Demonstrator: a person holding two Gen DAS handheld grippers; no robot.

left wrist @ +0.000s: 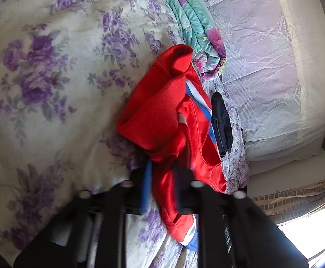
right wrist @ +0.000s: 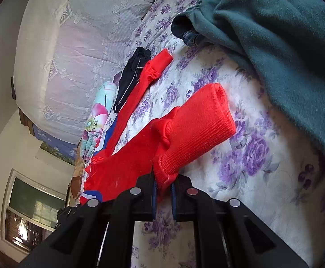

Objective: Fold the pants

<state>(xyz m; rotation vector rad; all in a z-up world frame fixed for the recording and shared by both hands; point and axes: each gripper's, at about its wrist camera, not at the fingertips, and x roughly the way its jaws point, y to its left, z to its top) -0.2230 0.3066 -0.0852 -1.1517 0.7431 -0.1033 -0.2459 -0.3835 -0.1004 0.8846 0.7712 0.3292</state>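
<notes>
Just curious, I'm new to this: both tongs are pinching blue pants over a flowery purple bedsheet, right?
Not quite: the pants are red, with only blue-and-white stripes, as the right wrist view shows. Both the right tongs and left tongs do pinch them over the flowery purple bedsheet.

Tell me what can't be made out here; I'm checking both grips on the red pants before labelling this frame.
- Left wrist view: the left gripper is motion-blurred, and the red pants drape over its fingers, so whether it pinches the cloth is unclear.
- Right wrist view: the pinch point of the right gripper is hidden by the ribbed red cuff.
- Right wrist view: the teal fleece blanket is cut off by the frame edge.
</notes>
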